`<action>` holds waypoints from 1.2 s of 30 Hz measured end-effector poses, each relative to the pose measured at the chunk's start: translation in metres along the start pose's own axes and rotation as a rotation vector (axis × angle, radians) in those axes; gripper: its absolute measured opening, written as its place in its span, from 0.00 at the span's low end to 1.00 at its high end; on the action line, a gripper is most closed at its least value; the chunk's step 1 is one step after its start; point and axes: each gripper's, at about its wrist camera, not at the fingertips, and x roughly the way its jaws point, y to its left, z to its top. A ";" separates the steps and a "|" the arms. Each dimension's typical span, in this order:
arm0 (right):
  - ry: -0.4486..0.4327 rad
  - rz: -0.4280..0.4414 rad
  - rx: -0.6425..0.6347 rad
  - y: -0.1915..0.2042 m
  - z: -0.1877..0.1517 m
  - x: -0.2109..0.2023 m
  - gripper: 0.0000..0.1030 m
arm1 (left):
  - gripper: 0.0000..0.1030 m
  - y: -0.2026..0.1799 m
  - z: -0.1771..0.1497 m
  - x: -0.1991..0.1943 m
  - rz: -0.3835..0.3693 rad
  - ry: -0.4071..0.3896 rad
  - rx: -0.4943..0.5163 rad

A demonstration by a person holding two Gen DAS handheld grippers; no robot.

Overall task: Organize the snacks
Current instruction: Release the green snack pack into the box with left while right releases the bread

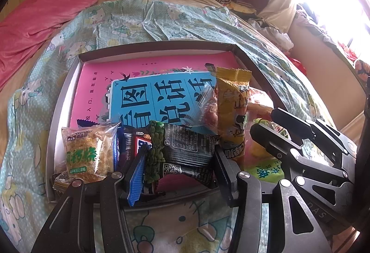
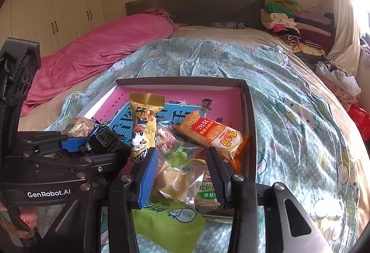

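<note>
At the left of the shallow box [image 1: 245, 54] on the bed, the left gripper [image 1: 178, 174] has its fingers clamped on the black snack packet [image 1: 185, 151], whose long axis runs crosswise between them. To its right, the right gripper [image 2: 182, 174] is nearer the clear-wrapped pastry packet [image 2: 178, 179]. Its fingers stand narrowly apart, straddling that packet, which lies straight ahead between them, seemingly unpinched.
</note>
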 end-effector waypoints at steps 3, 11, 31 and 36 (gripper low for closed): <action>-0.005 0.001 0.005 -0.001 -0.001 -0.006 0.42 | 0.54 0.000 0.000 0.001 0.000 0.000 0.002; 0.052 0.012 -0.003 0.001 -0.010 -0.014 0.42 | 0.54 -0.001 0.000 0.001 -0.003 0.006 0.000; 0.034 -0.108 -0.122 0.012 -0.010 0.001 0.47 | 0.56 0.001 0.001 0.001 0.012 0.018 -0.005; 0.019 -0.101 -0.105 0.010 -0.008 -0.002 0.47 | 0.57 0.001 0.001 -0.001 0.009 0.017 -0.005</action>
